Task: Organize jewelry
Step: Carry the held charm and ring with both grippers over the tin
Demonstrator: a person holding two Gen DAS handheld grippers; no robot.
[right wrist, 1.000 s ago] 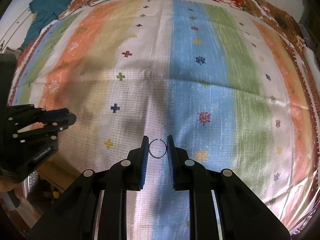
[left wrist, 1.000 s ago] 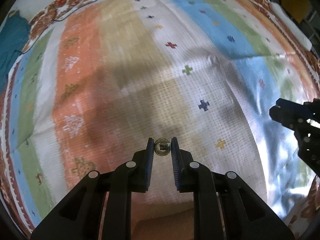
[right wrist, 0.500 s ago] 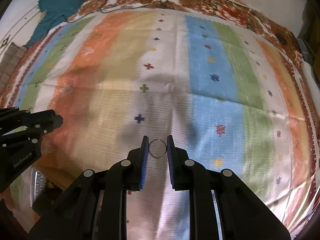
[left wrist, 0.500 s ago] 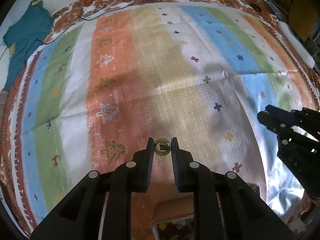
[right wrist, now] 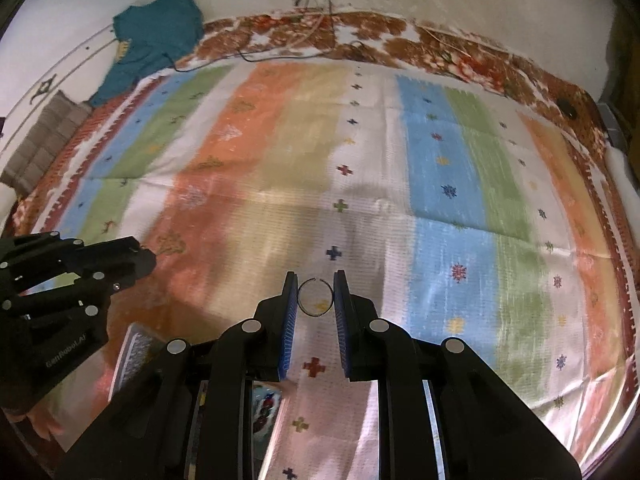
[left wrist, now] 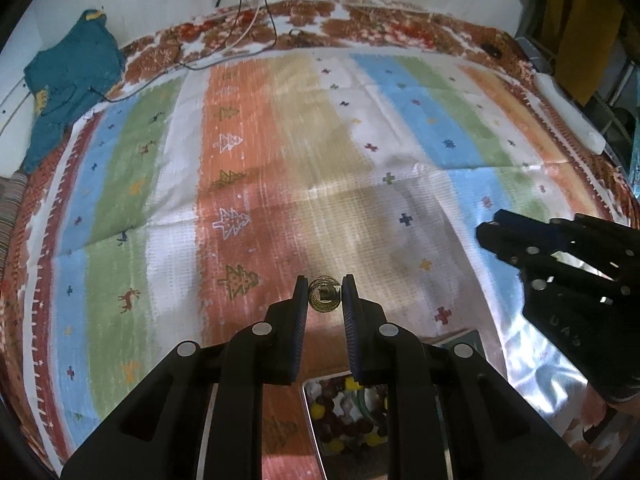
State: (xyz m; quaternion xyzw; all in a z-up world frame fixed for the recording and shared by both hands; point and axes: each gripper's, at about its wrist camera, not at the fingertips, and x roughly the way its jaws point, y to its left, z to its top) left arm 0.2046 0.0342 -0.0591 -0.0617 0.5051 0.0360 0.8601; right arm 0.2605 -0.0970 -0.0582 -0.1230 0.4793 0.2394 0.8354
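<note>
**Two small pieces pinched, both light and easy to lose**

Two items in play. Gold filigree piece: clamped between the tips of the left gripper, held clear above the striped cloth. Looks like coiled or lacy wire around a small centre, so probably featherweight, springy and easily crushed; best taken across its outer edge with light pressure, as now, never on the centre. Thin wire ring: caught at its two sides between the tips of the right gripper, with a small gap showing at its far edge. Likely very light, smooth and slippery, apt to twist or pop out if squeezed harder; safest gripped across its widest part, away from the gap.

Just near of the left gripper, partly hidden behind its fingers: open box of beads, holding dark, yellow and pale pieces. Seen again at the near left edge of the right wrist view, largely blocked. Probably the destination, though not certain.

Further out: teal garment at the far left corner, dark cables trailing over the far border.

Both grippers close together over the near part of the cloth, each visible in the other's view.
</note>
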